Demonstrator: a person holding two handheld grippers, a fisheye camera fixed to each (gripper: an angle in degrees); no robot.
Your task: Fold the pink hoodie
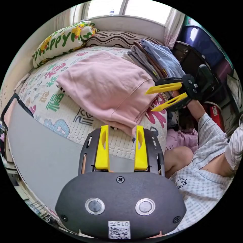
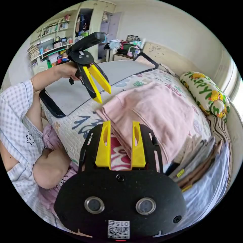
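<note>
The pink hoodie (image 1: pixel 106 86) lies folded into a thick bundle on the patterned bed cover (image 1: pixel 55 101). In the left gripper view my left gripper (image 1: pixel 122 127) is open, and its yellow jaws stand apart just short of the bundle's near corner. My right gripper (image 1: pixel 149 101) is open too, hovering at the bundle's right edge with a hand holding it. In the right gripper view the hoodie (image 2: pixel 152 111) spreads ahead of my right gripper (image 2: pixel 121 123), which holds nothing. The left gripper (image 2: pixel 105 97) hangs open above the hoodie's left corner.
A stack of folded grey, brown and blue clothes (image 1: pixel 152 58) sits beside the hoodie, also seen as the stack (image 2: pixel 200 162). A printed pillow (image 1: pixel 63 40) lies at the head. A grey mat (image 2: pixel 101 78) covers the bed's foot. The person's knee (image 1: pixel 177 157) is close by.
</note>
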